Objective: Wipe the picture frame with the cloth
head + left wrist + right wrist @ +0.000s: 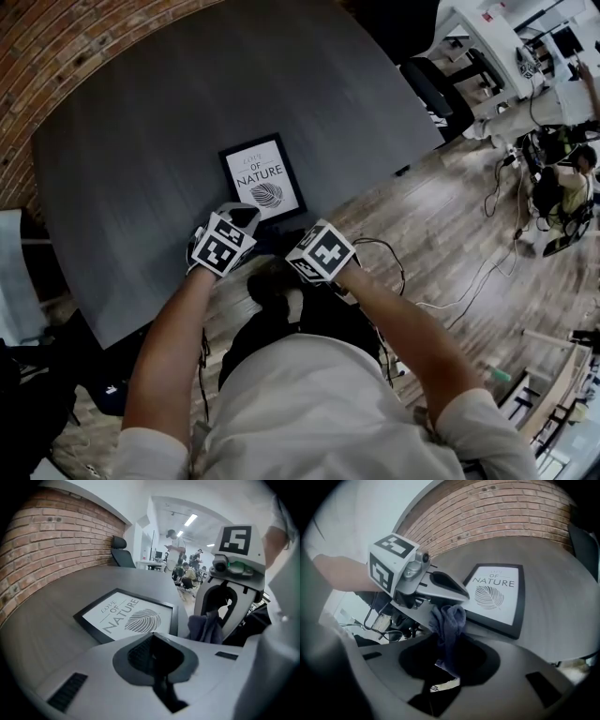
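Observation:
The picture frame (262, 178) is black, with a white print of a leaf and the words "OF NATURE". It lies flat on the dark grey table (141, 141) near the front edge. In the gripper views the frame (126, 616) (497, 595) lies just ahead of both grippers. My left gripper (244, 217) (153, 639) hovers at the frame's near left corner, shut with nothing in it. My right gripper (298, 246) (449, 660) is beside it at the table edge, shut on a dark blue cloth (449, 623) (206, 627) that bunches up past its tips.
A brick wall (56, 56) curves round the table's far left side. A black office chair (431, 89) stands at the far right, with desks and people beyond it. Cables (469, 281) trail over the wooden floor to the right of me.

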The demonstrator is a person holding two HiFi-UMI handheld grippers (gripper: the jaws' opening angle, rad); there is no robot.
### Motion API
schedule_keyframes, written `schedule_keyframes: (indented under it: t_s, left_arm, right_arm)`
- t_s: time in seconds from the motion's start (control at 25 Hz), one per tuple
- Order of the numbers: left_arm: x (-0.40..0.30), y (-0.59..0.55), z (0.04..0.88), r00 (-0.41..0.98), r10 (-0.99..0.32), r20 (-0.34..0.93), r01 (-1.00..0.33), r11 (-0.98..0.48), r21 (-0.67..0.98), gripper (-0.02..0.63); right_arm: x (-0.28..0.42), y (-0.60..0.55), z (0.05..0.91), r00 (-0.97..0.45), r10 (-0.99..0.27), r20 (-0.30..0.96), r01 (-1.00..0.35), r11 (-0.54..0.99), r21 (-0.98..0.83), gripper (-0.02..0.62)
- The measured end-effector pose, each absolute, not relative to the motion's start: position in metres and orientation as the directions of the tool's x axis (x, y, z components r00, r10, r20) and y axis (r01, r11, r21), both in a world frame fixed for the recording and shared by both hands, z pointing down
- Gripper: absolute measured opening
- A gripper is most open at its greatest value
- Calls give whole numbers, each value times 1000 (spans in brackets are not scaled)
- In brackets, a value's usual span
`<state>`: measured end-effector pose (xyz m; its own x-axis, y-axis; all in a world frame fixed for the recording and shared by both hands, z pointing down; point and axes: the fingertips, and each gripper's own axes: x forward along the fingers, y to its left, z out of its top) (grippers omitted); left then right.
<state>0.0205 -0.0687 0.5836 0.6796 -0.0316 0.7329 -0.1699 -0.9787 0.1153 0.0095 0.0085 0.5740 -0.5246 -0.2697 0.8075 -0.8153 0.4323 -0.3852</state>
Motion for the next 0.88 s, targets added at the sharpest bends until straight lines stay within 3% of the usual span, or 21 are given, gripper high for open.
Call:
schedule_keyframes:
  t_s: [0.88]
  left_arm:
    - [18, -57, 588, 664, -6, 748, -120, -988, 98, 8]
  right_arm:
    - [112, 16, 574, -288, -416, 863, -954, 203, -221, 120]
